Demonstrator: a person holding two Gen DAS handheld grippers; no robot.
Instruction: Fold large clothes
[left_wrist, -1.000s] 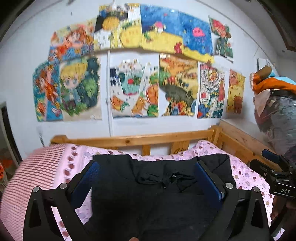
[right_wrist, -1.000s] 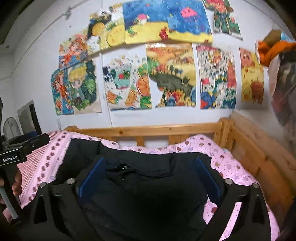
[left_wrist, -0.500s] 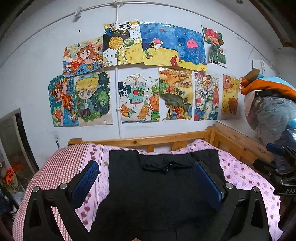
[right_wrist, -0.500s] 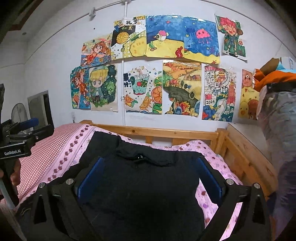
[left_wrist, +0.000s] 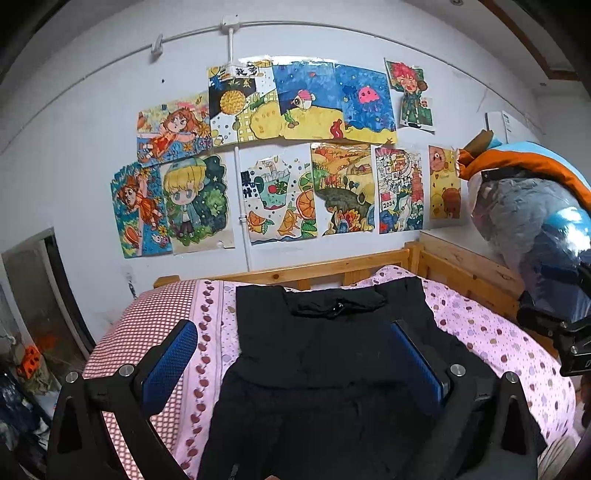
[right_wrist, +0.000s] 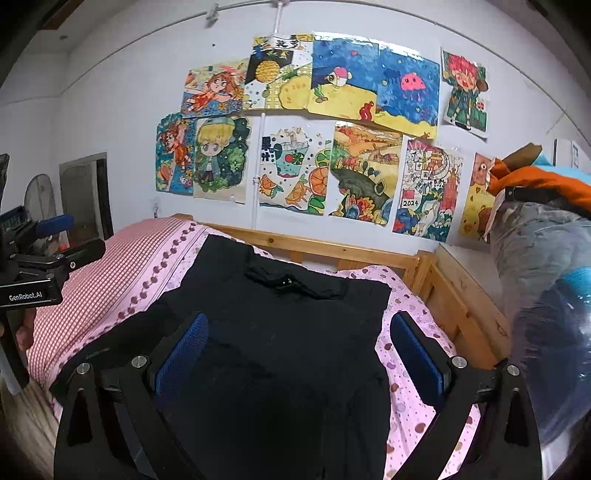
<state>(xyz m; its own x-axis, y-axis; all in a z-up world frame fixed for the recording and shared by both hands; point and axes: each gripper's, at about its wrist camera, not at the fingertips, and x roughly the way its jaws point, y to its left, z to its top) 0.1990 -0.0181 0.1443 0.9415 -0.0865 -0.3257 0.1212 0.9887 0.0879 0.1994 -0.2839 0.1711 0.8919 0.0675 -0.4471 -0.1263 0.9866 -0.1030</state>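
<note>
Both claws have drawn back and risen; left claw (left_wrist: 295, 354) and right claw (right_wrist: 299, 350), jaws apart and empty, hover over the near end of the black garment (left_wrist: 332, 354), whose long axis runs near-to-far along the bed (left_wrist: 498, 339).

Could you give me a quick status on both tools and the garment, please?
Left tool open, empty. Right tool open, empty. Black garment spread flat on pink bedsheet, collar toward headboard. Nothing lying on it.

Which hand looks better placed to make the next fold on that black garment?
Probably left. The black garment spreads wide on its left side, toward the left gripper, whose fingers are open; its right edge lies straight.
</note>
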